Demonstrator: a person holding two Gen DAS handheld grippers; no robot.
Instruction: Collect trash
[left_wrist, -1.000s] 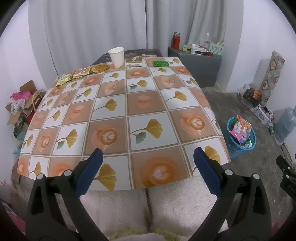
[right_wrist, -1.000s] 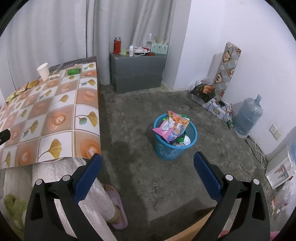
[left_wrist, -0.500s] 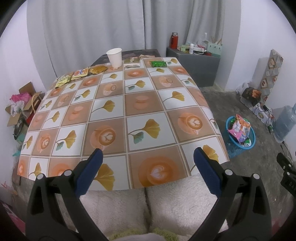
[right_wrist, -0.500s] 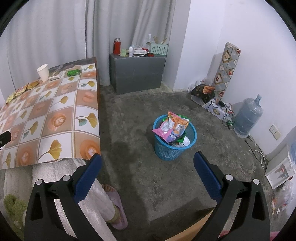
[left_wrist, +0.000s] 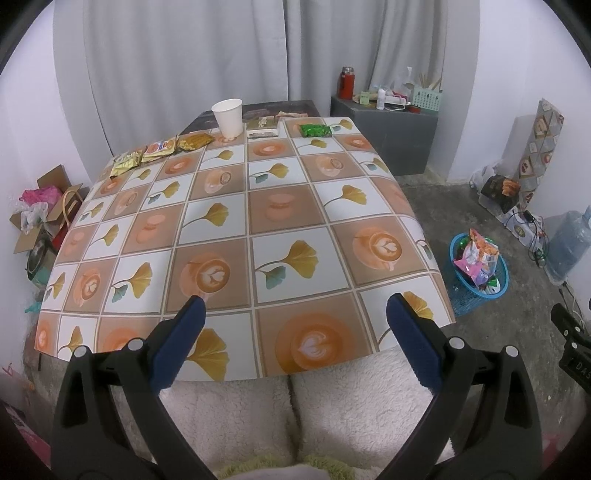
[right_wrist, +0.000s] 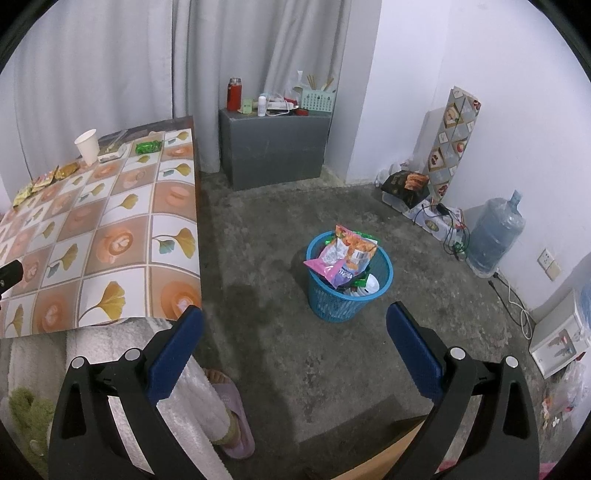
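Left gripper over near desk edge, fingers spread, empty. Wrappers, cup at far edge, unreached. Right gripper likewise released, facing bin on floor, ready for drop-off.

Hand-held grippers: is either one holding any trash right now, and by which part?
Nothing is held. Left hand-held gripper and right hand-held gripper both stand open and empty.

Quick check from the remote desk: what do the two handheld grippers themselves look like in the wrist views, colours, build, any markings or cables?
Both match. The left gripper and right gripper each have two black plastic arms with triangular cut-outs and silver round fasteners, ending in blue rectangular finger pads. No cables or sleeves show. At the left view's right edge, a black part bears white lettering, too cropped to read.
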